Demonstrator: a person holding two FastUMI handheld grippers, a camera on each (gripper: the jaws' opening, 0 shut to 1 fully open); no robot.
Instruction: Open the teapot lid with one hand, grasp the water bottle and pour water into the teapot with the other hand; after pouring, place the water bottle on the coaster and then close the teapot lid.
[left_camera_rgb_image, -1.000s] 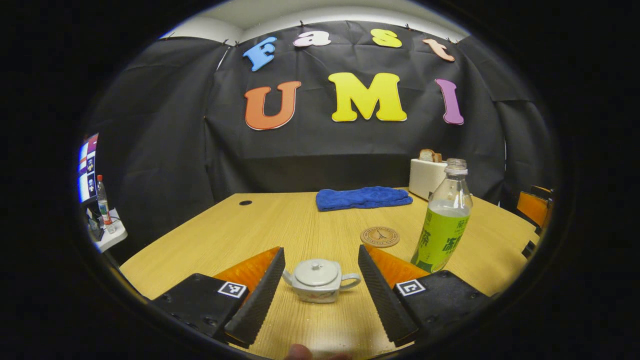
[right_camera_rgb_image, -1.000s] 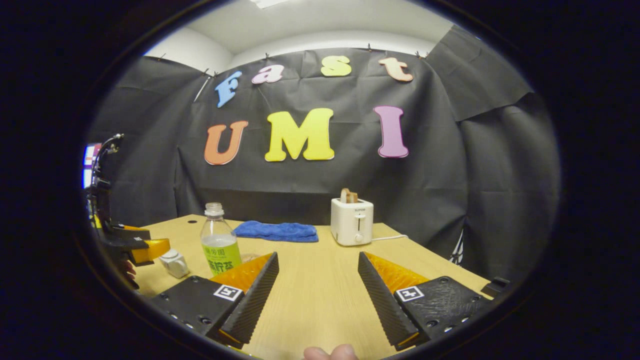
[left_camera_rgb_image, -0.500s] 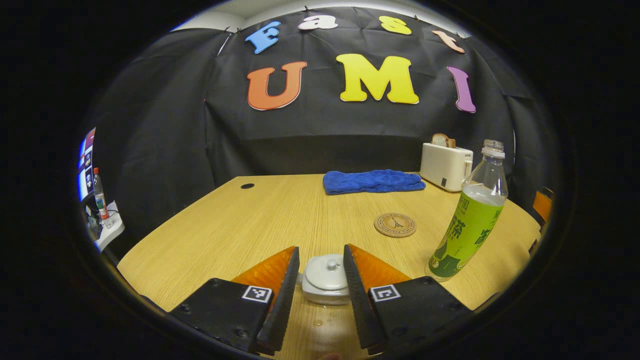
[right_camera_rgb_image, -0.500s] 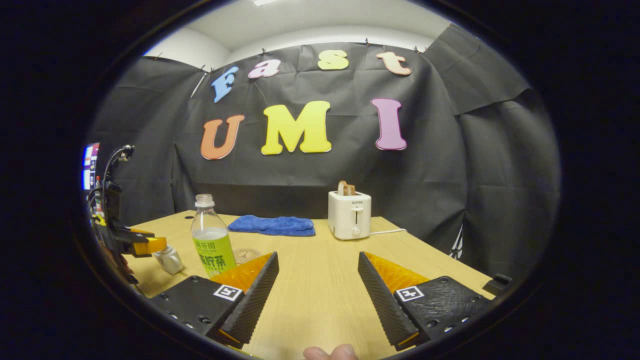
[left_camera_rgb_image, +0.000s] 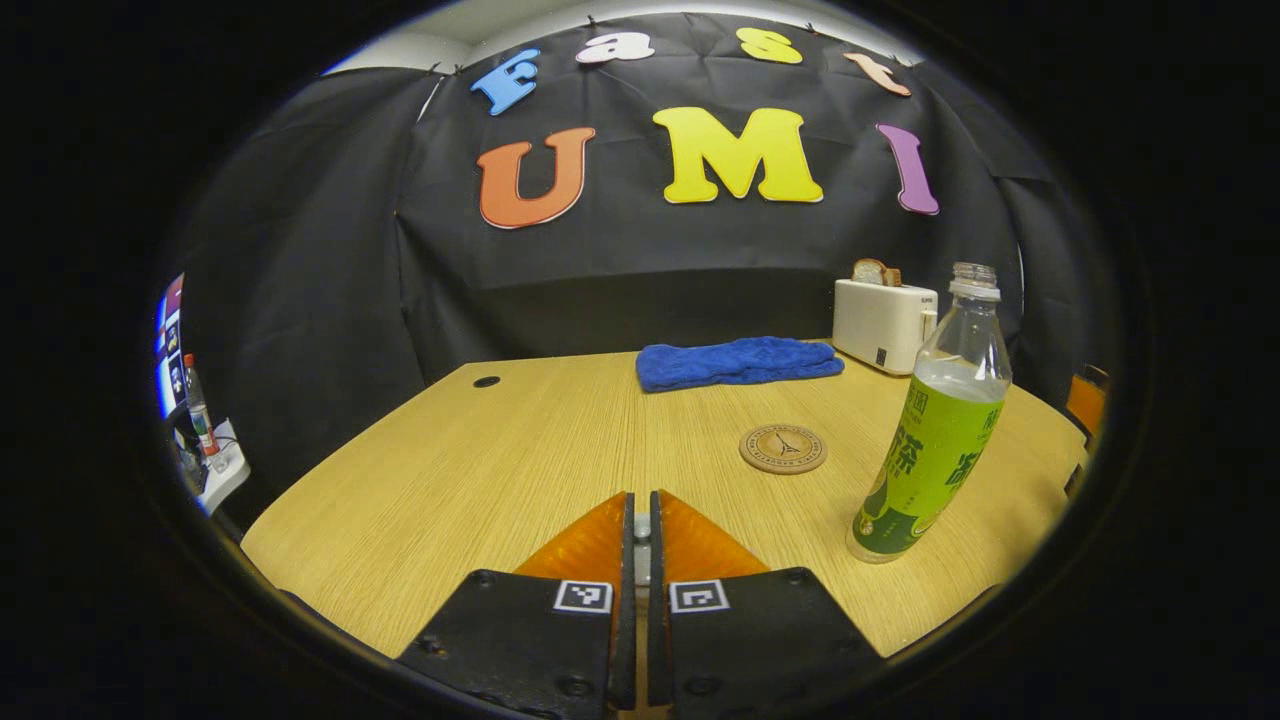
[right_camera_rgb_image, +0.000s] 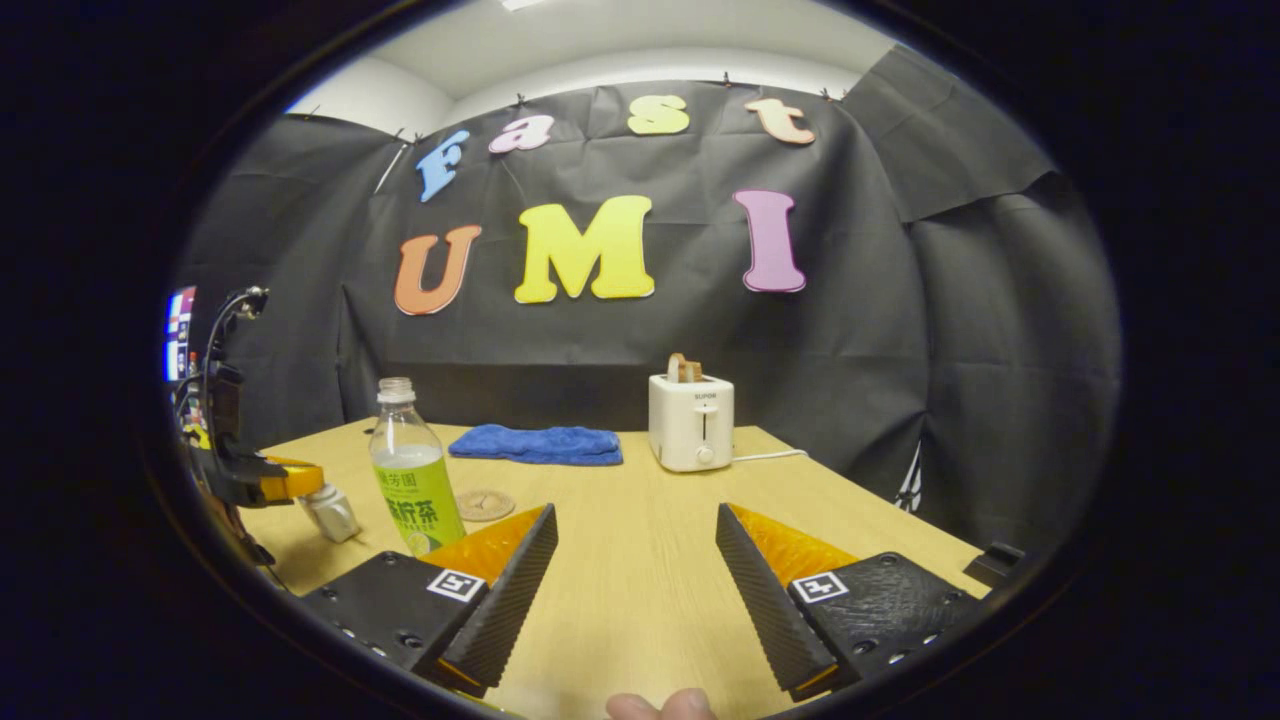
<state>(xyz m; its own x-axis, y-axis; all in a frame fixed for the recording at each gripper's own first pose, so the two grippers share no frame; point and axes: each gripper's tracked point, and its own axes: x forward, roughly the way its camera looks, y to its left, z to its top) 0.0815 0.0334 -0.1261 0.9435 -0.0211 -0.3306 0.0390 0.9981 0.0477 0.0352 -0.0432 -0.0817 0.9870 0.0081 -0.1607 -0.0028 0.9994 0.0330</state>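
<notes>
The left tongs (left_camera_rgb_image: 640, 520) are pinched nearly together, with just a sliver of something pale in the gap. From the right gripper view, the left tongs (right_camera_rgb_image: 290, 483) sit right at the teapot (right_camera_rgb_image: 330, 512), but I can't tell if they're gripping the lid. The right tongs (right_camera_rgb_image: 636, 590) are spread wide over bare counter (right_camera_rgb_image: 640, 500). The water bottle (left_camera_rgb_image: 935, 420) stands upright, capless, just beside the coaster (left_camera_rgb_image: 783, 448).
</notes>
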